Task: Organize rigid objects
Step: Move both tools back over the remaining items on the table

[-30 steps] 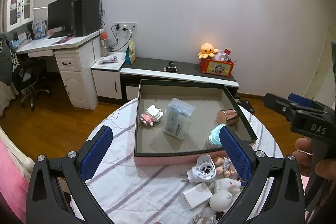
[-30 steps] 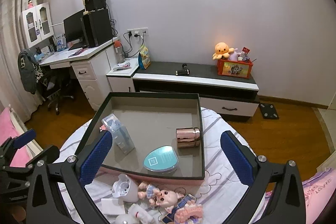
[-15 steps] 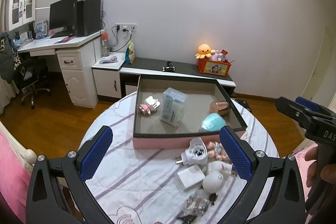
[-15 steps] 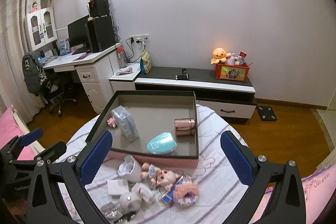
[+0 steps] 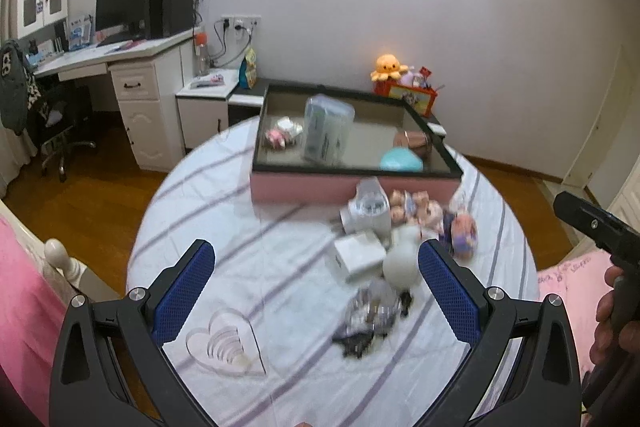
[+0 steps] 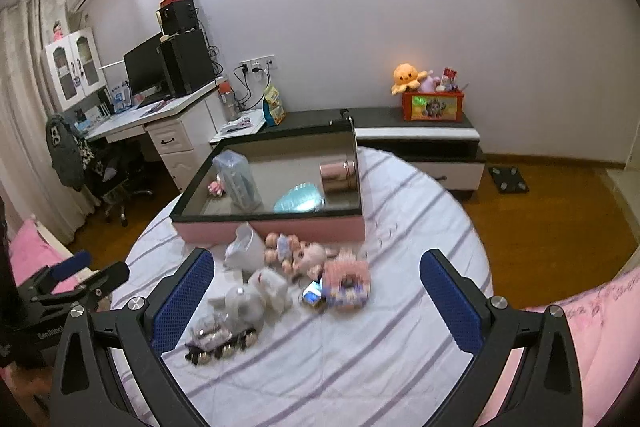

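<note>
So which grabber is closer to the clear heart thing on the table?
The left gripper. The clear heart lies just below its left finger. The right gripper hangs over the toy pile, farther right; its view doesn't show the heart.

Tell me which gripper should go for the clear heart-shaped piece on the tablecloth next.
Left, probably. The clear heart lies just below the open left gripper, near its left finger. The right gripper, also open, faces the toy pile, and its view does not show the heart.

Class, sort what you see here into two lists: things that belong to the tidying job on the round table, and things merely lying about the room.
Job:
pink tray
copper tin
teal case
white plug
doll
both open grippers, left, right

Lying about:
orange octopus toy
monitor
office chair
</note>
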Demonstrator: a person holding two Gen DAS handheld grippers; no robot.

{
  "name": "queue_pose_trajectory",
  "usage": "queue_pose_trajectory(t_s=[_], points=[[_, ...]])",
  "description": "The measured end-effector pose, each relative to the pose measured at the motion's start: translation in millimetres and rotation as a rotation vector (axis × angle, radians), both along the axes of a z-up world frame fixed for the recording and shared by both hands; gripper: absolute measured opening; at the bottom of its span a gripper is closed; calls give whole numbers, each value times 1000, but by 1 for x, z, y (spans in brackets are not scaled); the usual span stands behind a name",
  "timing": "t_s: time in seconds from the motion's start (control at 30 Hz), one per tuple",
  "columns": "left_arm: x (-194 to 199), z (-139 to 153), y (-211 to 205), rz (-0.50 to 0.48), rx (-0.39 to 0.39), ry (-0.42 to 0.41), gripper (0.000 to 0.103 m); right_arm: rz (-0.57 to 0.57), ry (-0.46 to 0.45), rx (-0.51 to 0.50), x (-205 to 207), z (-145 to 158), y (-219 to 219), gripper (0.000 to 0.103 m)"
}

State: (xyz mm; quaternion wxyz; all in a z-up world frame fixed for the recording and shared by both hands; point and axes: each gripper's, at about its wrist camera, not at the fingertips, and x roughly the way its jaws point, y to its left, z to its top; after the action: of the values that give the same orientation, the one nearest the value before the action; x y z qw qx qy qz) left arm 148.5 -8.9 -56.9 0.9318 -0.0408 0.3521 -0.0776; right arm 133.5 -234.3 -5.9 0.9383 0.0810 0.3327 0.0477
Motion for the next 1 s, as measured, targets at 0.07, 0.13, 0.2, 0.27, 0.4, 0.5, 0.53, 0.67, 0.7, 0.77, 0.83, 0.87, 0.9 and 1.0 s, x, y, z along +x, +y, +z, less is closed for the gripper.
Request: queue_pose_trajectory(t_s=[0.07,0.13,0.2,0.27,0.4,0.5,0.53,0.67,0.7,0.77,0.83,0.87,0.9,1.0], points=[[-4,-10,-2,-4,3,20,103,-1,11,28,-6,-9,-3,103],[-8,-22,-4,-12,0,48,103,-7,27,48,-11,-20,-6,103],[-11,-32,-7,-18,3,71,103,-4,19,69,-16,-27,-6,103],[-12,-40,-10,-25,7,87,103,2,37,80,-14,-36,-7,103],[-10,-50,-17,-38,13,102,103,-27,82,28,-8,-51,-6,103],[-5,-55,-22,-53,11,113,103,-46,104,30,-4,-61,-12,103],[-4,-56,-24,-57,11,118,103,-53,117,27,-2,-63,-14,103],[4,-65,-34,-76,13,142,103,-68,153,20,5,-74,-20,103],[6,-67,-35,-78,11,147,103,-68,164,22,7,-77,-21,103],[10,-71,-38,-80,12,159,103,-70,196,16,12,-85,-22,103],[12,-74,-40,-81,15,165,103,-75,217,4,14,-92,-22,103],[14,-75,-41,-82,16,168,103,-75,222,7,15,-95,-23,103],[15,-76,-43,-85,19,170,103,-75,222,14,14,-98,-23,103],[20,-80,-46,-87,28,178,103,-65,215,10,16,-99,-22,103]])
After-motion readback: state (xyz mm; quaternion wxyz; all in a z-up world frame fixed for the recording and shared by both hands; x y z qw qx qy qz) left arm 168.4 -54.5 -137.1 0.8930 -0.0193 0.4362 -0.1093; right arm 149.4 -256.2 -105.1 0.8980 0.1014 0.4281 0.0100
